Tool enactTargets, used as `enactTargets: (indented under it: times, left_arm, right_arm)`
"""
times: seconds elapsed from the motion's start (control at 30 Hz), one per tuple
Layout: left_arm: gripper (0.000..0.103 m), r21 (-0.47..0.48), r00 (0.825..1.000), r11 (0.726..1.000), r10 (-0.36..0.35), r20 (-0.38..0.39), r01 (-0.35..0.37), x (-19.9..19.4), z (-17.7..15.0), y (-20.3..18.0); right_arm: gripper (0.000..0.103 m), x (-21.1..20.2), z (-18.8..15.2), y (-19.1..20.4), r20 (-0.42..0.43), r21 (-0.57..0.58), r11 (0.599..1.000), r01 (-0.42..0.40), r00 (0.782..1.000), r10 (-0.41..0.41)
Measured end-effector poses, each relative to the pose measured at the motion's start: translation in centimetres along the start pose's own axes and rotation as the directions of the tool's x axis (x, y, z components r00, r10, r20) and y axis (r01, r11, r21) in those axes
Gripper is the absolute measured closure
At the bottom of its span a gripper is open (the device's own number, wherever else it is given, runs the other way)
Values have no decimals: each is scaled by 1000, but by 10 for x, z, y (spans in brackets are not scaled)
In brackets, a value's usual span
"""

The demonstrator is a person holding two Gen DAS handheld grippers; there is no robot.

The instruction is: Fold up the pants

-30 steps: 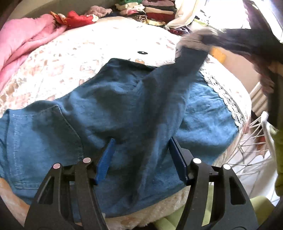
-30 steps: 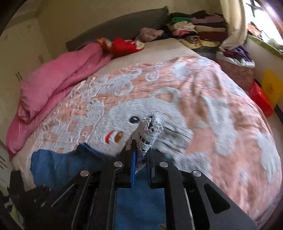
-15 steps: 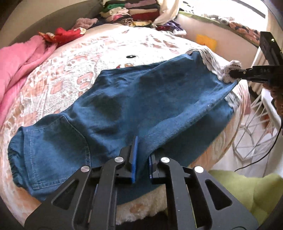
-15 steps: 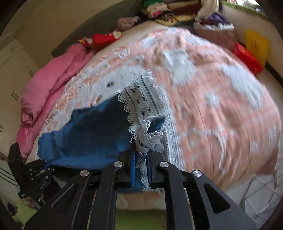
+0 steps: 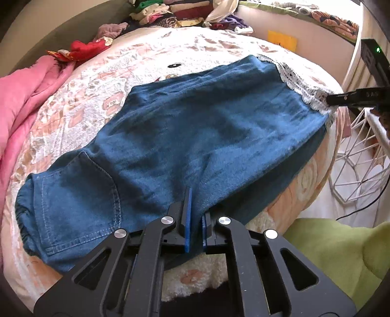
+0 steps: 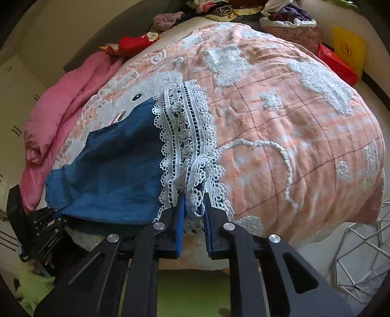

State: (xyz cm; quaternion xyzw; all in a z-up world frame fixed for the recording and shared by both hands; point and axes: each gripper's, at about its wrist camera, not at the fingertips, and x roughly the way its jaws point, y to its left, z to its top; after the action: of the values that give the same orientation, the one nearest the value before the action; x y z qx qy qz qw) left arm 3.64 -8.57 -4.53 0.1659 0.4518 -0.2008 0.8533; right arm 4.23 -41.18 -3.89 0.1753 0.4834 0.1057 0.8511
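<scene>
Blue denim pants with a white lace hem lie folded leg over leg on the bed, waistband and back pocket at the left. My left gripper is shut on the pants' near edge by the crotch. My right gripper has its jaws slightly apart around the lace hem at the bed's near edge; the lace lies loosely between them. The right gripper also shows in the left wrist view at the hem.
A peach and white bedspread covers the bed. A pink duvet lies at the left, piled clothes at the far end. A white wire basket stands off the bed's right side. Green fabric lies below.
The right gripper carried the lace hem across and down onto the bed, laying the leg flat, and its jaws have opened a little. The left gripper shut on the pants' edge.
</scene>
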Motion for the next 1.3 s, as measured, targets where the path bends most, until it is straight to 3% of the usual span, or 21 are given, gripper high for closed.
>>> enactTargets:
  times: [0.33,0.4,0.47,0.57,0.63,0.73,0.87,0.97,1.03,1.1,1.17,1.3]
  left_arm:
    - [102,39,999,999,5,-45,-3,8,-7,-10]
    - [102,34,999,999,1,-50,1,8,-8,-9]
    - [102,29,999,1000,-5,-53,6,9,-8,-8]
    - [101,28,999,1000,-7,-52,8,10,-7,-8]
    - [101,31,999,999,-8,-52,9,10,-7,-8]
    - [101,32,998,999,-10,-57,12,9,-9,-9]
    - [101,30,998,999,-17,-62,19,9,-13,-10]
    - [101,16,998,999,-33,-62,34,7,-17,-7]
    - [101,-1,997,999,-47,-60,47,6,-18,-5]
    - [101,-19,996,998,-62,-57,61,6,-19,-2]
    - [101,-24,996,998,-64,-54,63,5,-18,-1]
    - [101,-27,997,998,-64,-43,63,2,-18,-2]
  right_arm:
    - [88,14,-8,-10,-46,-7,998,57,997,-57]
    - [79,12,-7,-5,-65,-48,995,91,993,-94]
    - [70,0,-7,0,-16,-84,985,150,988,-152]
    - [70,-18,-8,20,93,-179,957,227,973,-213]
    - [70,-19,-9,41,116,-251,949,190,979,-166]
    - [70,-4,-15,77,70,-360,930,77,996,-55]
    - [71,29,-28,124,-22,-522,853,-16,1000,5]
    - [71,51,-41,139,-61,-591,807,0,997,-45]
    - [70,47,-47,142,-49,-627,779,-19,999,-16]
    - [56,42,-58,145,-24,-688,726,1,999,-24]
    - [56,44,-69,149,9,-744,666,51,998,-67]
    - [59,61,-75,159,63,-791,596,141,987,-149]
